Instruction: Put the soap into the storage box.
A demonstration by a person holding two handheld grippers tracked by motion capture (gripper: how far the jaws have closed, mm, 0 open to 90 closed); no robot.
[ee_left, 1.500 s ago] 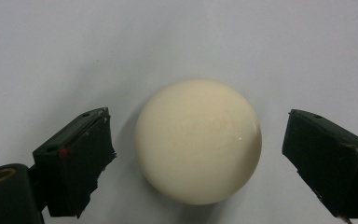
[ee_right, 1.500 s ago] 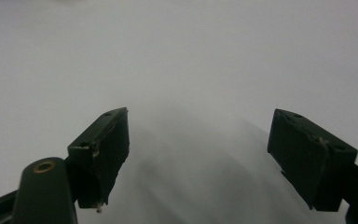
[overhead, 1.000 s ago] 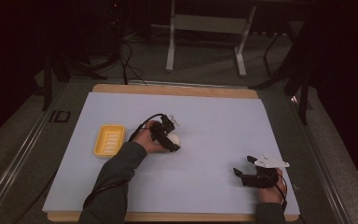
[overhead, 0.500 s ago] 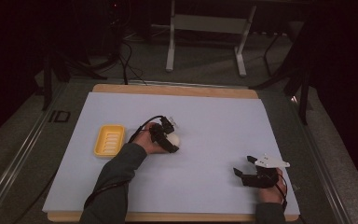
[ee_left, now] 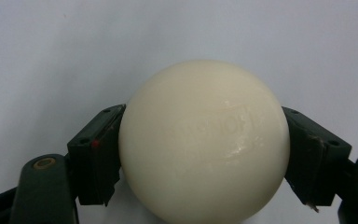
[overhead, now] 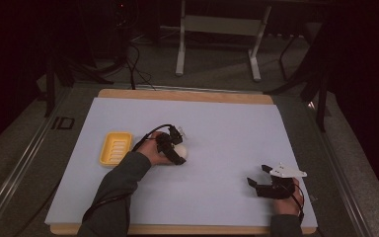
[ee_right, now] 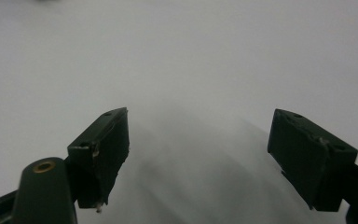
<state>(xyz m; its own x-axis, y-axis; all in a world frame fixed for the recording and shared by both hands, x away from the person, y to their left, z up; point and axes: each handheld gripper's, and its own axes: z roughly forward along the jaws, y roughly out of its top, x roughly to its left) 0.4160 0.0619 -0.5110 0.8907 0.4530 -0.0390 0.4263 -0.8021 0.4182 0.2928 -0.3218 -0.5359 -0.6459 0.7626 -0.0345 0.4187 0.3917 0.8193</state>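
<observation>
The soap (ee_left: pixel 204 142), a smooth cream-white rounded bar with faint embossed lettering on its face, sits clamped between the two black jaws of the left tongs (ee_left: pixel 204 156), one jaw pressed to each side of it. In the high view the soap (overhead: pixel 181 151) is a pale lump near the middle of the counter, slightly left of centre, down at the lilac sheet (overhead: pixel 227 128); whether it rests on the sheet or hangs just above it cannot be told. The left tongs (overhead: pixel 175 149) grip it from the person's side, and the left hand (overhead: pixel 154 150) wraps the handle, with a dark sleeve (overhead: pixel 116 190) running back to the bottom edge and a black cable looping over the hand.

Just left of that hand lies a yellow dish (overhead: pixel 115 147), a shallow ribbed tray, near the soap but apart from it.

Well away, at the near right corner of the sheet, the right tongs (overhead: pixel 257 176) rest low with their jaws spread wide and nothing between them. Their own view shows the right tongs (ee_right: pixel 198 156) agape over bare pale sheet. A grey three-cornered plate (overhead: pixel 287 171) tops them, and the right hand (overhead: pixel 288 197) holds them from behind.

The sheet covers a wooden counter (overhead: pixel 177 95), whose edge shows along the far side.
</observation>
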